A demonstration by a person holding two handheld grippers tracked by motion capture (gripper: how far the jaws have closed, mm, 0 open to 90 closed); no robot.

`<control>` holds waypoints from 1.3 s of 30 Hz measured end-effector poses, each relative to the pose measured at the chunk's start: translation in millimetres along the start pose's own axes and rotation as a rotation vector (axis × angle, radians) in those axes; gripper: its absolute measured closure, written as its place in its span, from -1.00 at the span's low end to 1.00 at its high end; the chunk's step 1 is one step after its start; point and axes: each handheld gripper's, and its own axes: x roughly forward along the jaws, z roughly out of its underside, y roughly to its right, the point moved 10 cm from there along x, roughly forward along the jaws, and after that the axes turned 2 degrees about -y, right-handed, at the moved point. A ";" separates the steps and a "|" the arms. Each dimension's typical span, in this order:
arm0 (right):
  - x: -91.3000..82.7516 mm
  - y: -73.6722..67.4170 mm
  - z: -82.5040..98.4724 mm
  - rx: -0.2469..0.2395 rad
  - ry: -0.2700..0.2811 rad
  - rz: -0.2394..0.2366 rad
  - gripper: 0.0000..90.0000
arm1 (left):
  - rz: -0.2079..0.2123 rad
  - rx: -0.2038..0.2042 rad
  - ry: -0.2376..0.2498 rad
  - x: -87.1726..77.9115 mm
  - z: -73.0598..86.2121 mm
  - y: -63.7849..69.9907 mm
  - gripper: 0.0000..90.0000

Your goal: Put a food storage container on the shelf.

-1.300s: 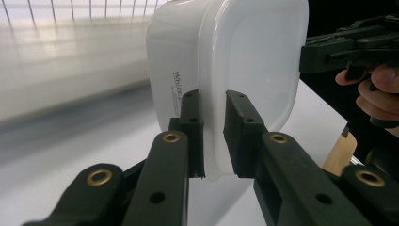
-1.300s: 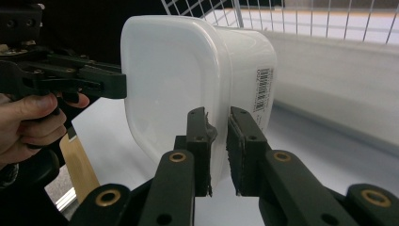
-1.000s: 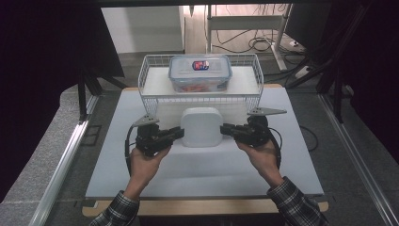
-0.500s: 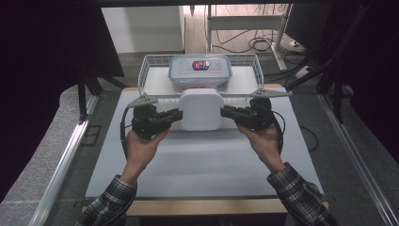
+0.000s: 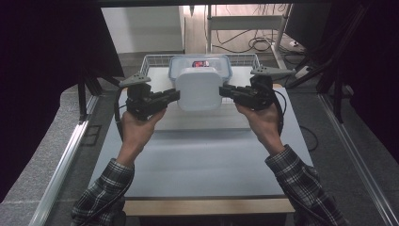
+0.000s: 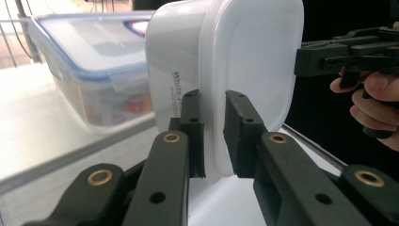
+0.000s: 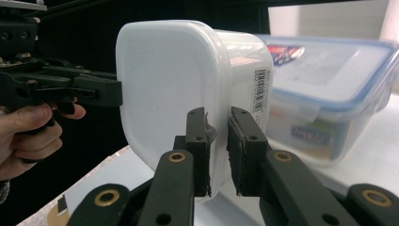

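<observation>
High view: the table (image 5: 197,165) took up most of the picture, its pale top running from my sleeves at six o'clock toward the back at twelve. At twelve o'clock on it stood the wire rack (image 5: 155,60), and on the rack lay the clear box (image 5: 201,63) with a blue rim and a red label. In front of that box, at the centre, I held the white tub (image 5: 198,88) off the table between my two tools. My left gripper (image 5: 170,96) met its side from nine o'clock and my right gripper (image 5: 225,92) from three o'clock, each with a hand wrapped round the handle.

In the left gripper view, the white tub (image 6: 244,70) stood with its lid rim pinched between my own black jaws, which were narrow and clamped on that edge; the clear box (image 6: 89,70) sat at ten o'clock behind it, and my other gripper (image 6: 301,59) touched the tub's far side at three o'clock.

In the right gripper view, my jaws were likewise narrow, clamped on the tub's (image 7: 188,80) rim, with the clear box (image 7: 329,94) at two o'clock.
</observation>
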 end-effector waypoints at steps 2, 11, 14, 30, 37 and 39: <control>0.4 1.4 -5.7 -0.003 0.006 0.005 0.75 | -0.001 0.003 0.004 0.1 -6.2 -0.9 0.76; 0.6 8.5 -34.7 -0.008 0.032 0.032 0.74 | -0.001 0.018 0.023 0.6 -35.9 -3.3 0.76; 0.7 10.7 -43.7 -0.007 0.038 0.040 0.74 | 0.003 0.015 0.030 1.2 -45.3 -4.3 0.77; 16.3 31.5 -68.4 0.021 0.030 0.093 0.70 | -0.008 -0.009 0.008 19.2 -67.7 -24.5 0.75; 22.2 38.4 -69.0 0.030 0.026 0.105 0.69 | -0.002 -0.035 0.002 26.2 -68.2 -30.5 0.73; 22.7 39.3 -70.2 0.031 0.026 0.109 0.68 | -0.006 -0.033 -0.003 27.4 -68.9 -31.6 0.72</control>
